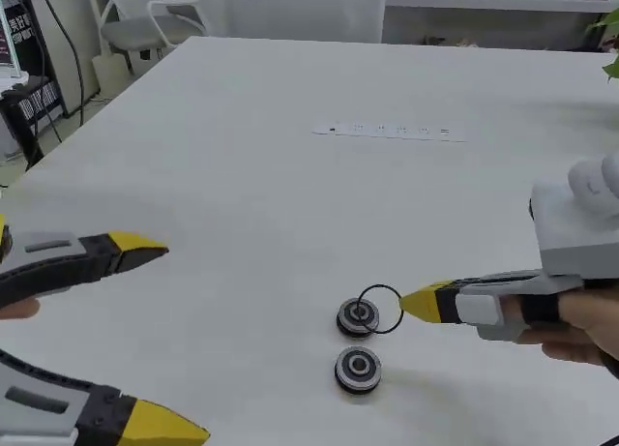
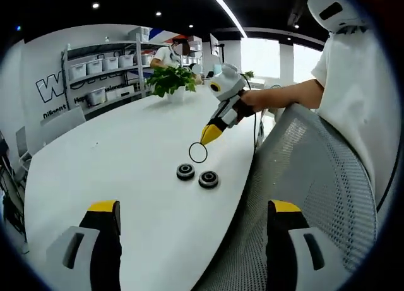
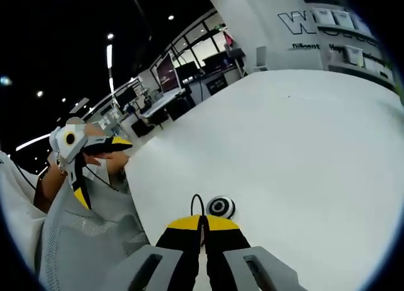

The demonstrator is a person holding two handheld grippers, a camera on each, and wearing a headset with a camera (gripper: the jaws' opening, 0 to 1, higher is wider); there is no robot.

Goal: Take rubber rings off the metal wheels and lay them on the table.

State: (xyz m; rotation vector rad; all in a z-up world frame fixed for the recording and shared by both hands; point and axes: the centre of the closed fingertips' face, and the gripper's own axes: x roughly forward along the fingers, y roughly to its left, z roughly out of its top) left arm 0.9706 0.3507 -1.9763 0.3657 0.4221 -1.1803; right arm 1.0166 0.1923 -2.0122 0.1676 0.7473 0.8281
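Evidently the right gripper (image 1: 408,303) pinched a rubber ring (image 1: 380,287) at two o'clock of the farther metal wheel (image 1: 358,316). Laying it flat on bare table (image 1: 290,175), clear of both wheels, seemed wisest. The left gripper (image 2: 194,209) gaped empty.

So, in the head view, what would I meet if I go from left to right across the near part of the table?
Left gripper, open → far metal wheel and near metal wheel, level with each other across → right gripper, shut on the rubber ring.
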